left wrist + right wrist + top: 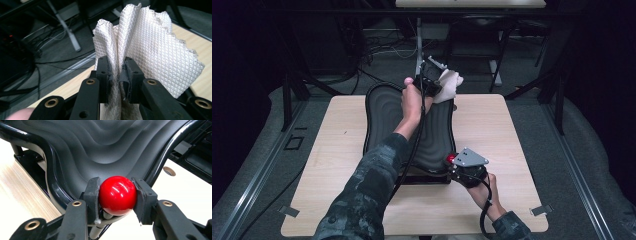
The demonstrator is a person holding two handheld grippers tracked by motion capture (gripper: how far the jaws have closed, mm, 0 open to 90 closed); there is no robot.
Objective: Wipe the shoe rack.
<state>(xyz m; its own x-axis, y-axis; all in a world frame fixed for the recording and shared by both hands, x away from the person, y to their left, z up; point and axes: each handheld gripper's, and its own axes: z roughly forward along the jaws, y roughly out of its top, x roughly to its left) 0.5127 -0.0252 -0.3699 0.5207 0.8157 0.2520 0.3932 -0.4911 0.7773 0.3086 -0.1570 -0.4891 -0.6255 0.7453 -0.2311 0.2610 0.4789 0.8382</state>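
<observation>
A black ribbed board [387, 115] with a raised rim lies lengthwise on the wooden table [507, 125]. At its far end my left gripper [435, 82] is shut on a white waffle-weave cloth [449, 84]; in the left gripper view the cloth [152, 50] bunches up between the jaws of the left gripper [117, 72] and fans out to the right. At the board's near right corner my right gripper [454, 161] is shut on a red ball knob [451, 159]. The right gripper view shows the red knob [117, 195] on a pale stem, clamped in the right gripper [117, 196], with the board's rippled surface [105, 147] behind it.
A black base [424, 178] sits under the board's near end. Beyond the table's far edge are a metal stand [418, 45], cables on the floor and dark frame legs. Bare tabletop lies left and right of the board.
</observation>
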